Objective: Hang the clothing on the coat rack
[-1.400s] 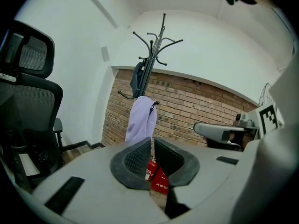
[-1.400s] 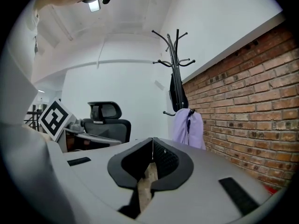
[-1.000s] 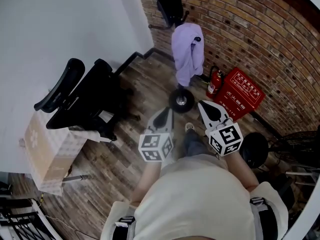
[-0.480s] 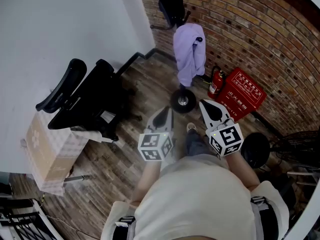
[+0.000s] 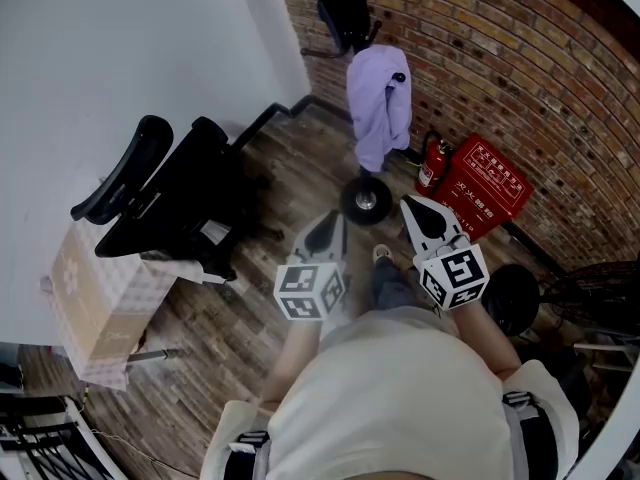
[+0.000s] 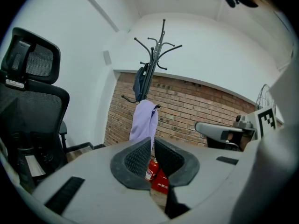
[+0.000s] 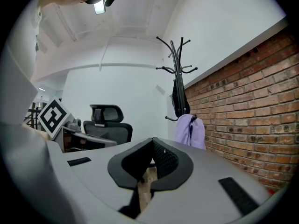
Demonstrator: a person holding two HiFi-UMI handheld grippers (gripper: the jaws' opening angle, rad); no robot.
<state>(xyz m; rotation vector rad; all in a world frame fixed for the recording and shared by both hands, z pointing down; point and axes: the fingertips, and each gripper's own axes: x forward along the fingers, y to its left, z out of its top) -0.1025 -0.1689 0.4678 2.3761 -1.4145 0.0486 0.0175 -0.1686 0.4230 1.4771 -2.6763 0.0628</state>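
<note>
A lilac garment (image 5: 377, 103) hangs from a low hook of the black coat rack (image 5: 364, 199), which stands by the brick wall. A dark garment (image 5: 338, 3) hangs higher on the same rack. Both show in the left gripper view, the lilac garment (image 6: 144, 122) below the rack's hooks (image 6: 159, 48), and in the right gripper view as the lilac garment (image 7: 190, 130) and the rack (image 7: 177, 73). My left gripper (image 5: 326, 234) and right gripper (image 5: 427, 219) are held side by side in front of my chest, short of the rack. Both are shut and hold nothing.
A black office chair (image 5: 165, 198) stands at the left by the white wall, a cardboard box (image 5: 88, 298) beside it. A red fire extinguisher (image 5: 429, 167) and a red box (image 5: 484, 185) sit against the brick wall. A black round stool (image 5: 509, 300) is at my right.
The view has shifted slightly; the rack and lilac garment sit a touch further right and up. Both grippers stay shut and in nearly the same place.
</note>
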